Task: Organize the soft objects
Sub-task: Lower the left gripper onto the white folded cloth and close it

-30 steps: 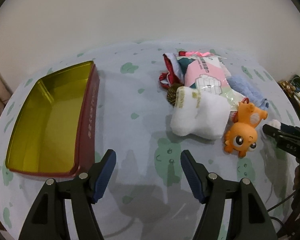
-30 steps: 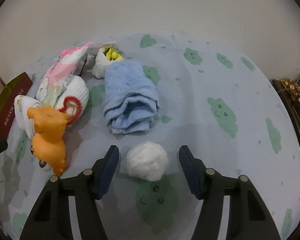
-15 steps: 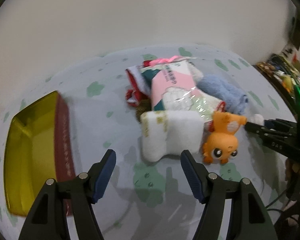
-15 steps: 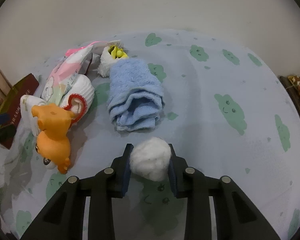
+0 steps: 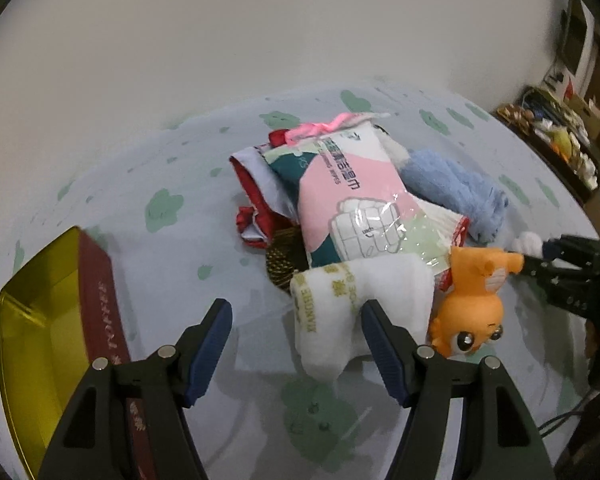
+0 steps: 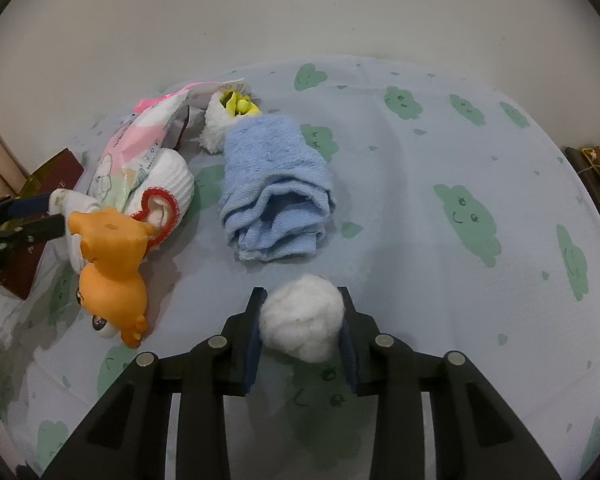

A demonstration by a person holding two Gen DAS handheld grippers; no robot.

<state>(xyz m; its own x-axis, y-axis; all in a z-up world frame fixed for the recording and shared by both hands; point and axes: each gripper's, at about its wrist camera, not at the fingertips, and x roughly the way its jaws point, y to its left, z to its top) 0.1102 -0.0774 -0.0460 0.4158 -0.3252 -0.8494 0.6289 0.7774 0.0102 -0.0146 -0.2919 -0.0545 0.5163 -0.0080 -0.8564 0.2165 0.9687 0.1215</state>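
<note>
right tongs pinching fluff ball low over worktop, near towel. looks featherlight, squishy, so mid-ball grip seems fine. left tongs wide open at white pillow, tin off left.

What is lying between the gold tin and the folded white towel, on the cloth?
Nothing: in the left wrist view, only bare tablecloth lies between the gold tin and the white towel. The open left tongs hover over that stretch.
</note>
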